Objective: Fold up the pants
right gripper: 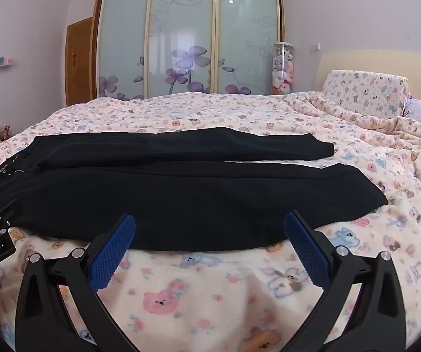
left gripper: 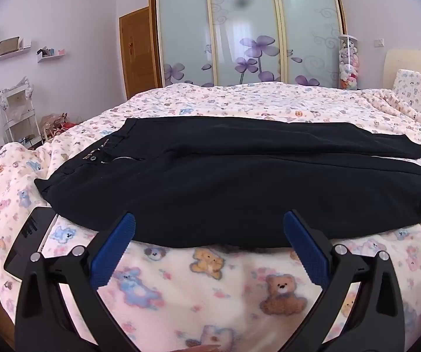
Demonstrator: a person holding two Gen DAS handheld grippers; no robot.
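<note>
Flat on blanket (left gripper: 198, 287): dark pants (left gripper: 225, 187); clear tube (right gripper: 282, 69) holds plush toys; both grippers' fingers (left gripper: 113, 249) spread, holding nothing.

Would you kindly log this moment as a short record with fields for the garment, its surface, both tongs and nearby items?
garment: black pants, spread flat, legs side by side, waistband toward the left
surface: bed with teddy-bear blanket
left tongs: open, at the pants' near edge, gripping nothing
right tongs: open, at the near edge, gripping nothing
nearby: dark flat device left of the pants
background: sliding-door wardrobe
</note>
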